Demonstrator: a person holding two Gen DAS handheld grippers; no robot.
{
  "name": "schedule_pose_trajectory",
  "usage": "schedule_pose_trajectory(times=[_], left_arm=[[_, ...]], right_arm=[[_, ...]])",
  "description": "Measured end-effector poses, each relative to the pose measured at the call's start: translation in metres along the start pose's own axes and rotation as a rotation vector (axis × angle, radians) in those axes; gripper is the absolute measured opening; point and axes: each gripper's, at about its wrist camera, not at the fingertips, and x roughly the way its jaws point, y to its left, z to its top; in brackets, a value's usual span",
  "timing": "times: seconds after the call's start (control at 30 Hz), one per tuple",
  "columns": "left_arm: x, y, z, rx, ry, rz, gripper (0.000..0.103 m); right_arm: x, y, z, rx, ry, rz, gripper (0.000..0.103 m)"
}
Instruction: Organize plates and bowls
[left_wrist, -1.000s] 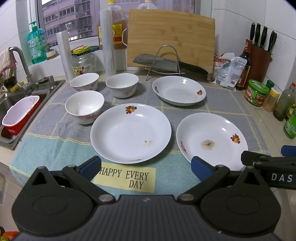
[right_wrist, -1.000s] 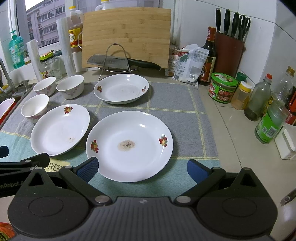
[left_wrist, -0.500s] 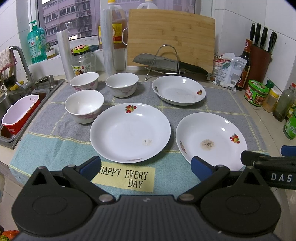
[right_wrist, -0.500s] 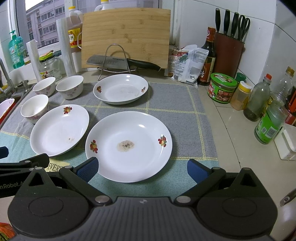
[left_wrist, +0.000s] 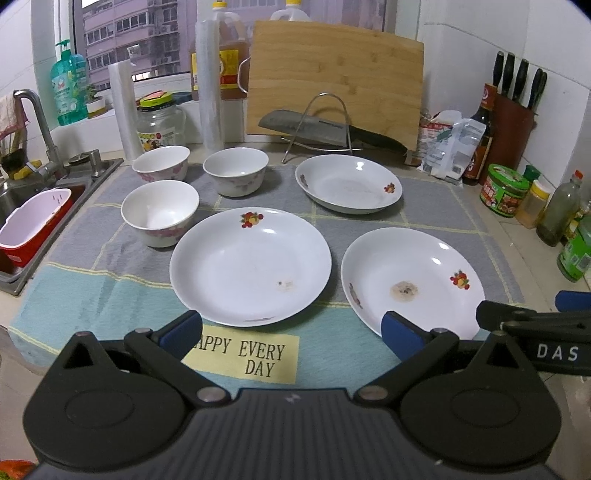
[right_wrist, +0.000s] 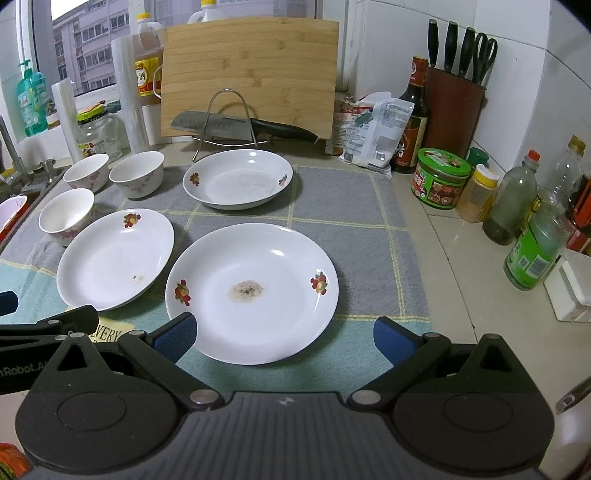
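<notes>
Both grippers, left gripper (left_wrist: 291, 328) and right gripper (right_wrist: 282, 334), are spread and empty. The stained plate (right_wrist: 251, 295) sits mid-frame; probably slide one finger under its near rim, pinch gently.

Your worktop (right_wrist: 461, 258) carries a grey-and-teal mat (left_wrist: 436, 199) reaching its front edge. On the mat sit three plates (left_wrist: 251, 266) and, toward the left sink-side edge, three bowls (left_wrist: 160, 212). Bottles and jars (right_wrist: 441, 177) line the right edge.
</notes>
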Motion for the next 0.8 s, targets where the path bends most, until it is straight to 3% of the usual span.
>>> schedule_pose_trajectory(times=[0.47,0.8], left_arm=[[0.005,-0.009,-0.011,0.088,-0.05,-0.108,0.102],[0.029,-0.024,-0.024,0.198,-0.01,-0.204,0.102]], right_arm=[[0.003,-0.017,-0.003,0.013,-0.024,0.017,0.103],[0.006,-0.036,-0.008,0.061,-0.026,-0.007,0.103]])
